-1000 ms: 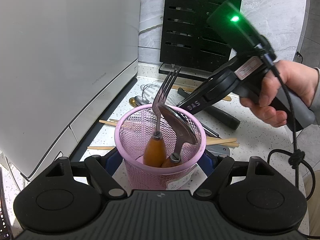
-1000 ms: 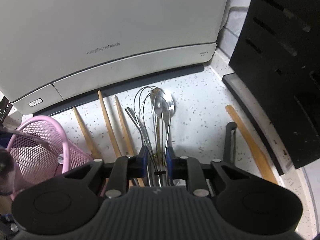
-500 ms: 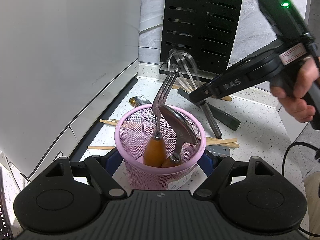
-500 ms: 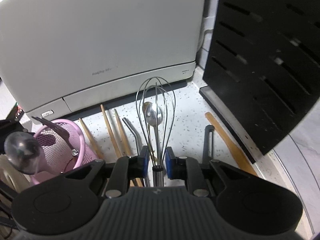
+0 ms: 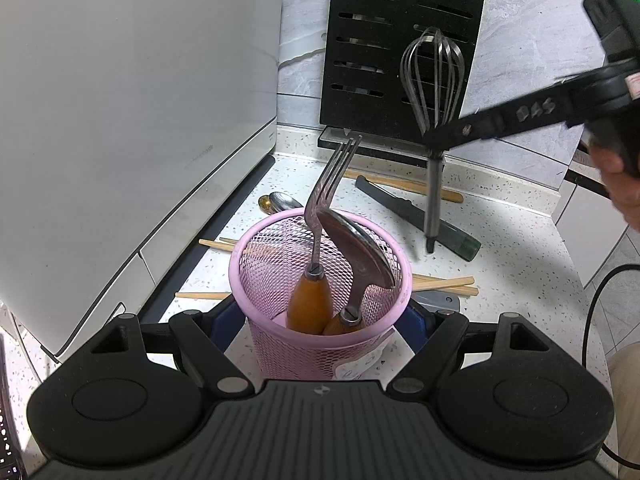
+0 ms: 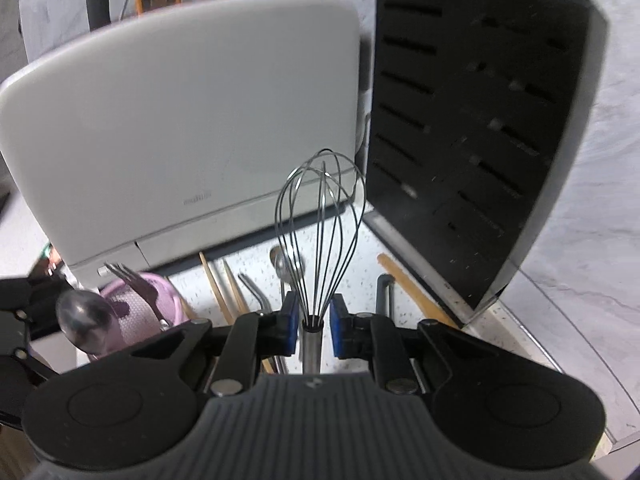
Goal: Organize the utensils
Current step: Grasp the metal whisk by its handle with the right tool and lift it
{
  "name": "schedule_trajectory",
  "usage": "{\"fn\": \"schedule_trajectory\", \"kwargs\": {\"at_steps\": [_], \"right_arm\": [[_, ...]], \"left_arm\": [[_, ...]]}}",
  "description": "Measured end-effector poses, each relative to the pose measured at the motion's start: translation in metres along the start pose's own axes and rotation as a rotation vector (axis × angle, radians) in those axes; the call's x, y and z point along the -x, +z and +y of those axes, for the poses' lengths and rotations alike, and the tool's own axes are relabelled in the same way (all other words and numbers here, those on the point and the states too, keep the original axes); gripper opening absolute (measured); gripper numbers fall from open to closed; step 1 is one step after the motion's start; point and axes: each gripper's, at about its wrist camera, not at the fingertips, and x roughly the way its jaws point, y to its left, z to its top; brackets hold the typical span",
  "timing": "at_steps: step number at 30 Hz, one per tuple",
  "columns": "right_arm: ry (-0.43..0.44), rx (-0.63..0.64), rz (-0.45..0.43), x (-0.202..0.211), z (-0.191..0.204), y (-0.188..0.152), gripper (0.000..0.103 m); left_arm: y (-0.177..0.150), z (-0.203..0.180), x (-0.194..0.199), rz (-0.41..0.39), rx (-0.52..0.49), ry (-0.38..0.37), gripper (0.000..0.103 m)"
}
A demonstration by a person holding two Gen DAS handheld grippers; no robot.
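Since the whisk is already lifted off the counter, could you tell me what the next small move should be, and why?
Probably carry the whisk over the pink mesh cup and lower it handle first. The right gripper grips its handle, wires up, clear of the counter, while the left gripper steadies the cup, which holds a fork and spoon with room left.

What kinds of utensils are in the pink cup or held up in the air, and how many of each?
fork, in the pink mesh cup: 1
spoon, in the cup: 1
whisk, held by the right gripper: 1
Total: 3
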Motion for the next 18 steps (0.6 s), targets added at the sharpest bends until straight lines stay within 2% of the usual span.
{"fn": "schedule_trajectory", "kwargs": {"at_steps": [5,12,18], "right_arm": [[0.034,-0.051,-0.085,0.027,0.000,0.002,0.013],[0.090,-0.051,-0.201,0.060,0.016,0.007,0.013],[0.144,-0.021,-0.251,0.069,0.034,0.011,0.013]], "left_arm": [[0.000,-0.001,0.000,0.000,0.001,0.000,0.092],[-0.001,-0.001,0.001,-0.002,0.002,0.002,0.092],[-0.001,-0.002,0.001,-0.002,0.003,0.005,0.092]]}}
